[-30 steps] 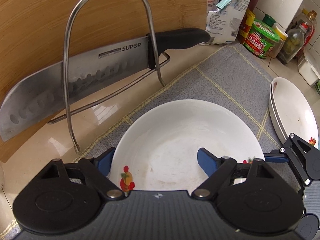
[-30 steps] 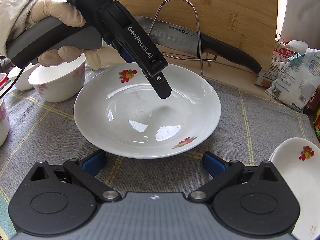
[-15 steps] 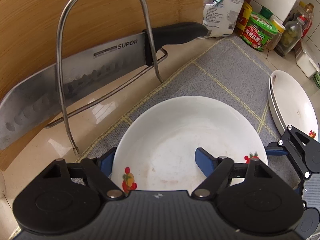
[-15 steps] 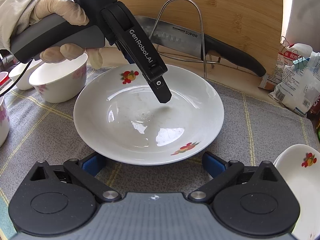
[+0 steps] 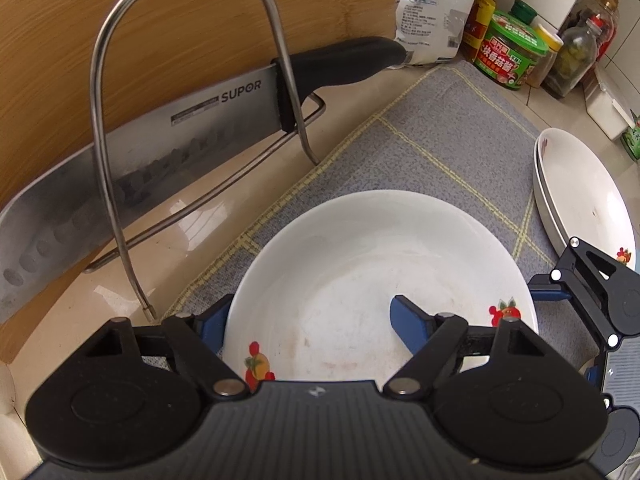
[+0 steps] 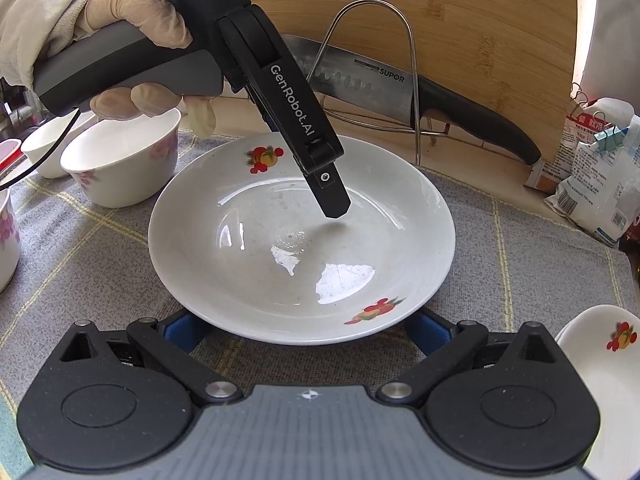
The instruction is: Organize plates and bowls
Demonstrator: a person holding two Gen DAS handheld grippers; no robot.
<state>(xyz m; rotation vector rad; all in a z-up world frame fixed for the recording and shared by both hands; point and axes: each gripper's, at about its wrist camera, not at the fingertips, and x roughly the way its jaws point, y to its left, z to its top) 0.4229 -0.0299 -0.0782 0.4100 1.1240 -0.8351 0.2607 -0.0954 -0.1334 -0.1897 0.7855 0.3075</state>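
Left wrist view looks steeply down on the white plate (image 5: 380,280), which lies on the grey checked mat (image 5: 432,136) on the desk (image 5: 80,304); the left gripper (image 5: 308,322) straddles the plate's rim at about 6 o'clock in this view, one blue pad outside the rim at lower left, the other pad inside the well, so its jaws, which have just been closing, stand narrowed around the rim with the plate's edge between them; whether the pads already press the rim cannot be told. From the right wrist view the same plate (image 6: 302,240) sits dead ahead at 12 o'clock; the left gripper (image 6: 332,204) reaches down over its far rim from 11 o'clock, held by a gloved hand (image 6: 132,36); the right gripper (image 6: 308,330) has its jaws spread wide, the plate's near rim lying between and slightly over the two blue pads, apparently ungripped. Being round, the plate has no long axis; both hands are at it, on opposite rims. A stack of plates (image 5: 584,200) lies at 3 o'clock from the left jaws, a likely destination; bowls (image 6: 120,160) stand at 10 o'clock in the right view; the knife (image 5: 140,160) on its wire rack (image 5: 100,120) stands just beyond the mat.
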